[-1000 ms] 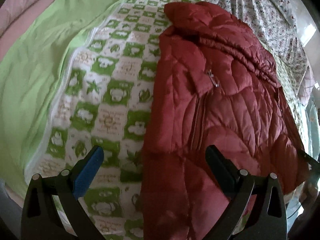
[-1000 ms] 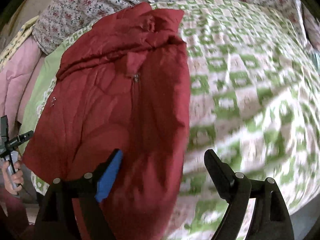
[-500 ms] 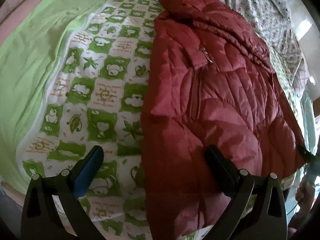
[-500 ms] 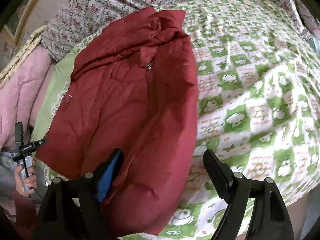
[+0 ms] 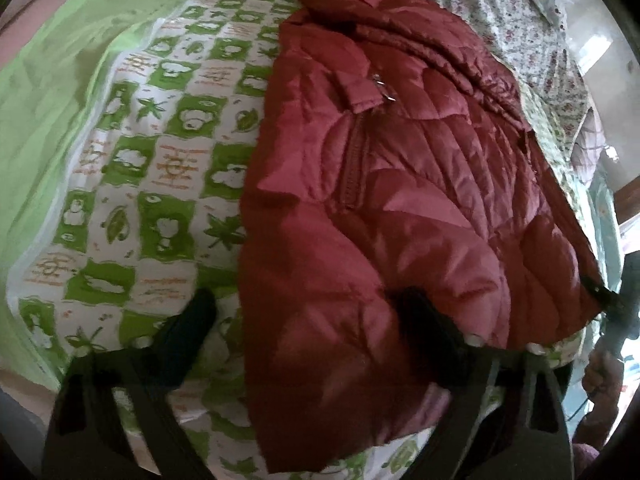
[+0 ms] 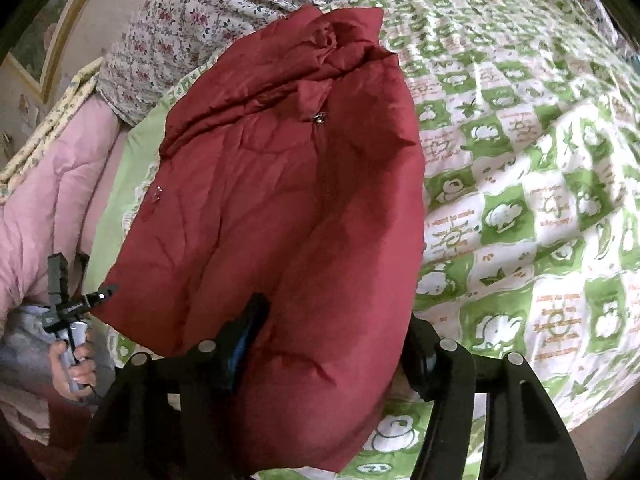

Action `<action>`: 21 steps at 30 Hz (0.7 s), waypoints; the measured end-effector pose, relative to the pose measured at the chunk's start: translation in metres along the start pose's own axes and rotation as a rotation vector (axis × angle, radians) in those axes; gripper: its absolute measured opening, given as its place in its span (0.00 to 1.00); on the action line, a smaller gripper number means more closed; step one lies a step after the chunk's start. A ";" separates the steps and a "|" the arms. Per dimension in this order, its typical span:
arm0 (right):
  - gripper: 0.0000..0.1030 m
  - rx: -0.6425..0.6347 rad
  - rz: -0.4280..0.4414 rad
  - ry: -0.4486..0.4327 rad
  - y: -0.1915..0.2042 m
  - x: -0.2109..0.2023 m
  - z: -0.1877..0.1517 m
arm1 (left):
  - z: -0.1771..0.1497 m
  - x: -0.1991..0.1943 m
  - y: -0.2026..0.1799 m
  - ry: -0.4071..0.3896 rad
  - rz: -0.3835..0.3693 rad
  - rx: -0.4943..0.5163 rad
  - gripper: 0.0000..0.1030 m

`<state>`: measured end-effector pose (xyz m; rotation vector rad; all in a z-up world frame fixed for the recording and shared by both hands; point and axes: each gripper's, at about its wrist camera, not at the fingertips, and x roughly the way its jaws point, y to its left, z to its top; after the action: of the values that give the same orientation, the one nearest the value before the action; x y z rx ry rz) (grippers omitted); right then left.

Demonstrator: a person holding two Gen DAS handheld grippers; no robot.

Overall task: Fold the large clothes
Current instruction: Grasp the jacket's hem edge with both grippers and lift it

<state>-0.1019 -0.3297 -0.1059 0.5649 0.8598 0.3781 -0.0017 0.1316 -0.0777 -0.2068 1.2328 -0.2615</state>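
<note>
1. Bed [image 6: 540, 200] with green-checked quilt [image 5: 168, 168]; red jacket [image 5: 400, 200] lies flat on it.
2. Left gripper [image 5: 308, 320]: jaws just closing, straddling hem, not pressing.
3. Right gripper [image 6: 336, 340]: jaws closing around hem, grip unclear.

A green-and-white checked quilt [image 6: 520, 184] printed with cartoon animals and leaves covers the bed. A plain light-green sheet [image 5: 44, 120] lies along one edge of it, beside a pink padded comforter [image 6: 48, 200]. At the far end rests a floral-print pillow [image 6: 224, 4].
</note>
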 end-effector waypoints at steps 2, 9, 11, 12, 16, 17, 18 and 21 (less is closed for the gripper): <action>0.48 -0.015 0.006 -0.014 0.003 -0.004 0.000 | 0.000 -0.004 -0.005 -0.008 -0.036 0.014 0.52; 0.32 -0.034 0.046 -0.078 0.008 -0.011 0.002 | 0.002 -0.018 -0.027 -0.055 0.006 0.091 0.25; 0.30 -0.029 0.057 -0.089 0.006 -0.014 0.004 | 0.005 -0.025 -0.029 -0.074 0.003 0.090 0.22; 0.30 -0.027 0.063 -0.096 0.006 -0.016 0.005 | 0.007 -0.028 -0.029 -0.083 0.003 0.091 0.21; 0.28 -0.025 0.082 -0.121 0.007 -0.024 0.013 | 0.014 -0.043 -0.035 -0.138 -0.011 0.096 0.19; 0.27 -0.026 0.084 -0.126 0.008 -0.025 0.014 | 0.016 -0.048 -0.036 -0.153 -0.016 0.095 0.19; 0.27 -0.029 0.085 -0.133 0.009 -0.027 0.016 | 0.018 -0.050 -0.037 -0.163 -0.018 0.095 0.19; 0.26 -0.028 0.099 -0.157 0.011 -0.033 0.022 | 0.024 -0.059 -0.039 -0.191 -0.029 0.093 0.18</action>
<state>-0.1049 -0.3455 -0.0679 0.6045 0.6768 0.4299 0.0000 0.1134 -0.0058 -0.1648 1.0265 -0.3161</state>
